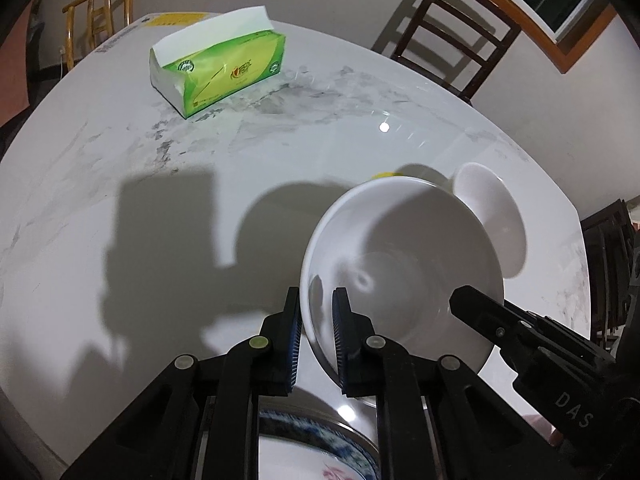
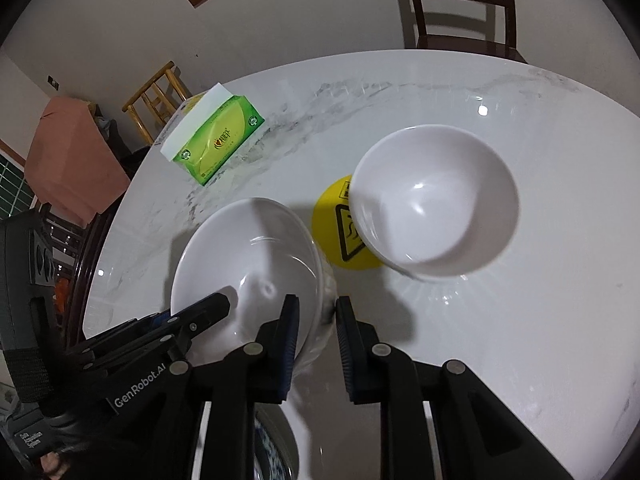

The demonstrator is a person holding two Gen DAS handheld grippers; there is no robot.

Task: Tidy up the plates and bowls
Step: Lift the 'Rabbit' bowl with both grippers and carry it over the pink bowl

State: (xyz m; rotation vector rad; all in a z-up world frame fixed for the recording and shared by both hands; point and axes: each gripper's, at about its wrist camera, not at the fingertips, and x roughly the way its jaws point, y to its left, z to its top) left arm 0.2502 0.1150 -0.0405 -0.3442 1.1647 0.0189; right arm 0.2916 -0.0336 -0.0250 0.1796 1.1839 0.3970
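Jaws of both grippers pinch opposite rims of one white bowl (image 1: 400, 264), its wall between each pair.

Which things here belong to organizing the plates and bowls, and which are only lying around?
For the job:
- held white bowl, with left gripper and right gripper each on its rim
- second white bowl
- blue-patterned plate

Lying about:
- green tissue pack
- yellow sticker
- chairs

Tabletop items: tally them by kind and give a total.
White bowls: 2 (held bowl, free bowl)
Blue-patterned plate: 1
Green tissue pack: 1
Yellow round sticker: 1
Total: 5
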